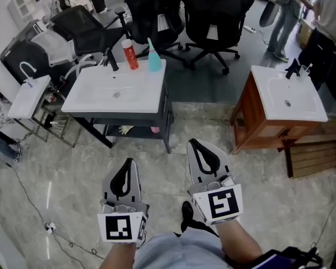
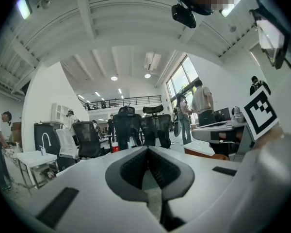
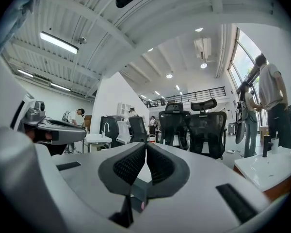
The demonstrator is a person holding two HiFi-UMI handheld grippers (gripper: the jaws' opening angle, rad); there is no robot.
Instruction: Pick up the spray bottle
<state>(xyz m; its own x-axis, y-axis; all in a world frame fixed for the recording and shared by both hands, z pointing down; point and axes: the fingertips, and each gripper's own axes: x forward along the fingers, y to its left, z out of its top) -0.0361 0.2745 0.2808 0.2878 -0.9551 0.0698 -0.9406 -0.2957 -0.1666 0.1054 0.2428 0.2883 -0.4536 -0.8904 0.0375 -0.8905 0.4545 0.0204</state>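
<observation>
A teal spray bottle (image 1: 154, 58) stands upright at the back right corner of a white sink top (image 1: 95, 97) on a black stand. A red bottle (image 1: 130, 54) stands just left of it. Both grippers are low in the head view, over the stone floor and well short of the sink. My left gripper (image 1: 129, 161) has its jaws together with nothing between them, and in its own view the left gripper (image 2: 147, 149) points level toward the sink. My right gripper (image 1: 193, 143) is shut and empty too, and the right gripper (image 3: 146, 144) looks toward the black chairs.
A black faucet (image 1: 111, 59) stands left of the red bottle. A second white sink (image 1: 302, 108) sits on a wooden cabinet (image 1: 255, 116) at the right. Black office chairs (image 1: 215, 15) stand behind. A small white sink (image 1: 29, 97) is at the left. People (image 1: 330, 15) stand at the far right.
</observation>
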